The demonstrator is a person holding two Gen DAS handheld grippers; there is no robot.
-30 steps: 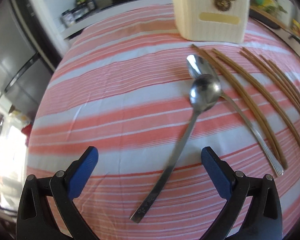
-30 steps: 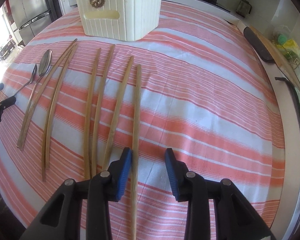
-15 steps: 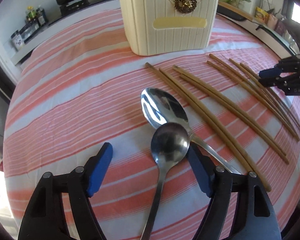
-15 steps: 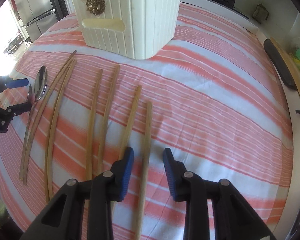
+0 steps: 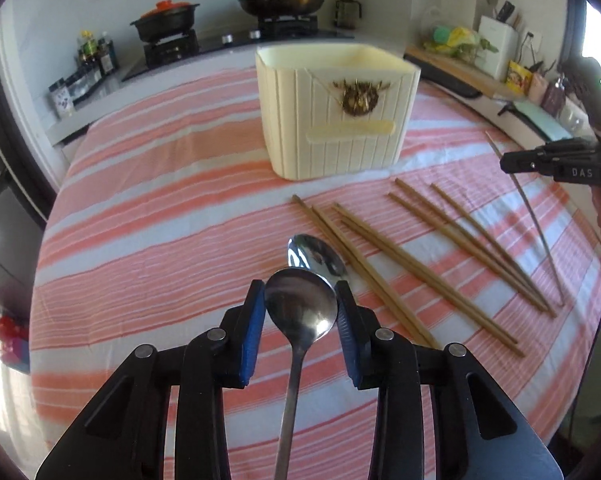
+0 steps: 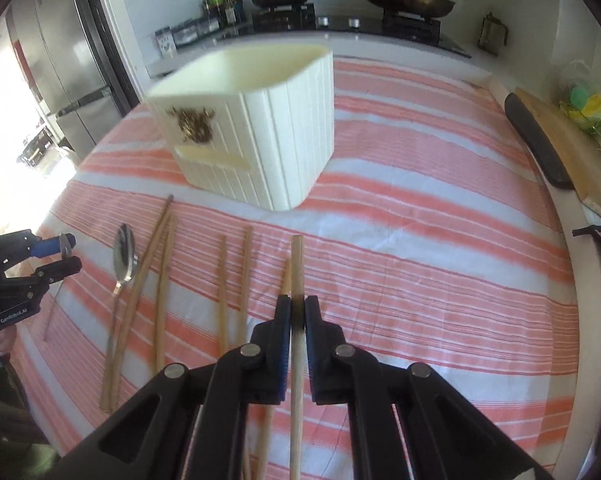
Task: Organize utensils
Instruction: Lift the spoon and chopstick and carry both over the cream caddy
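The spoon [image 5: 300, 312] pinched in the left claw [image 5: 300, 300] is polished metal, mirror-glossy, as is the second spoon [image 5: 316, 252] just behind it. The claw's pads [image 5: 252, 336] look like matt blue rubber on smooth black plastic arms. The chopstick [image 6: 296, 280] in the right claw [image 6: 297, 312] is pale matt wood. Striped woven cloth [image 5: 160, 220] covers the worktop. Behind the chopsticks [image 5: 420, 264], the cream holder [image 5: 332, 128] is ribbed, satin plastic with a brassy emblem [image 5: 358, 94].
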